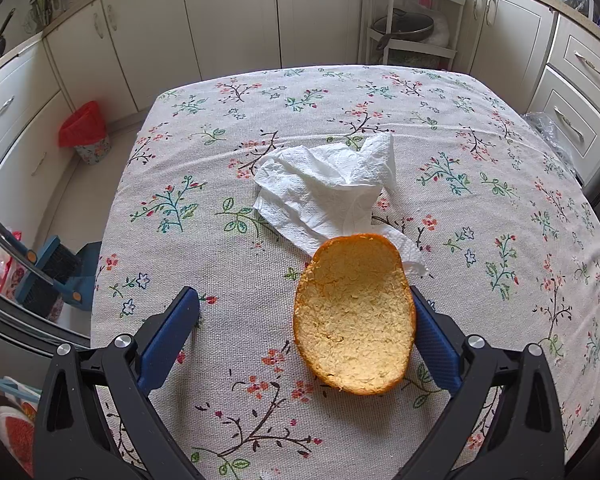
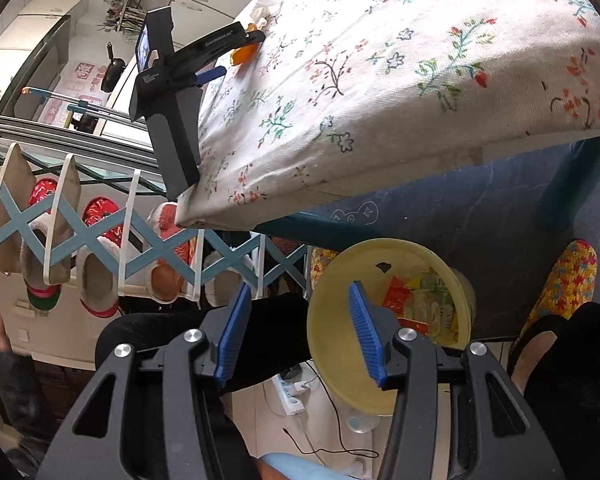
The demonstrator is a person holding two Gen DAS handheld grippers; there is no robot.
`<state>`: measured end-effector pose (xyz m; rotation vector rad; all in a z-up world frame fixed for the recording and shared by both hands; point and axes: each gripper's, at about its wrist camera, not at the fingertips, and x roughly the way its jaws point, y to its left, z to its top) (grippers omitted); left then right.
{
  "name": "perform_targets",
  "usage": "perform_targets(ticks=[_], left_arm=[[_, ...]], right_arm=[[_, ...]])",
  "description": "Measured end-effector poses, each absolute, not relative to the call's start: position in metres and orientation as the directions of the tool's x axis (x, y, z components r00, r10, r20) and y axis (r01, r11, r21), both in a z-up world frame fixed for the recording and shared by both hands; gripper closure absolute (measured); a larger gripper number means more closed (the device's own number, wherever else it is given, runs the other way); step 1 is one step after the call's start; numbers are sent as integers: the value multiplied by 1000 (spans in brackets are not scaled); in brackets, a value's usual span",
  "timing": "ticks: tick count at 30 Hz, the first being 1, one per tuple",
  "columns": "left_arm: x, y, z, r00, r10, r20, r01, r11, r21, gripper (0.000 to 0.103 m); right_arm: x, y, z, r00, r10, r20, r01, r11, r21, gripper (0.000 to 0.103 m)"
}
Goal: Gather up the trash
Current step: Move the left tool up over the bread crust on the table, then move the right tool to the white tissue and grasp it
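An orange peel half (image 1: 354, 314), pale inside up, lies on the floral tablecloth (image 1: 220, 200). It sits between the fingers of my left gripper (image 1: 302, 292), which is open. The peel's edge is right against the right finger (image 1: 432, 332); the left finger stands well clear. A crumpled white paper towel (image 1: 328, 188) lies just beyond the peel, partly under it. In the right wrist view my right gripper (image 2: 298, 288) is open and holds nothing. It hangs below the table edge, over a yellow bin (image 2: 332, 344) holding several wrappers (image 2: 404, 300). The peel (image 2: 245, 55) shows there too, small and far off.
A small floor bin with a red liner (image 1: 85, 132) stands by the cabinets. A blue broom and dustpan (image 1: 52, 276) lean left of the table. Slippers on a rack (image 2: 96, 248), a power strip with cables (image 2: 290, 394) and a person's slippered foot (image 2: 560, 280) surround the yellow bin.
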<state>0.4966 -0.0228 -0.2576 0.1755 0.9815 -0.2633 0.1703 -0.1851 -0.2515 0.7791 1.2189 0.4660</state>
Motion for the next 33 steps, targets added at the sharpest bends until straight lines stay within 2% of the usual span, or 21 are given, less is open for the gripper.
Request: perform_targets(ticks=[5, 13, 15, 33], left_arm=[[497, -23, -258, 528, -140, -838, 298, 954, 28, 7], [497, -23, -258, 528, -140, -838, 298, 954, 28, 7], [497, -23, -258, 528, -140, -838, 298, 954, 28, 7], [491, -21, -257, 511, -135, -849, 290, 957, 23, 8]], right_arm=[[171, -184, -251, 301, 698, -650, 80, 661, 746, 53], [166, -180, -225, 378, 656, -654, -17, 711, 703, 53], [166, -180, -222, 393, 648, -653, -29, 718, 695, 49], [177, -187, -215, 415, 654, -633, -67, 716, 695, 49]])
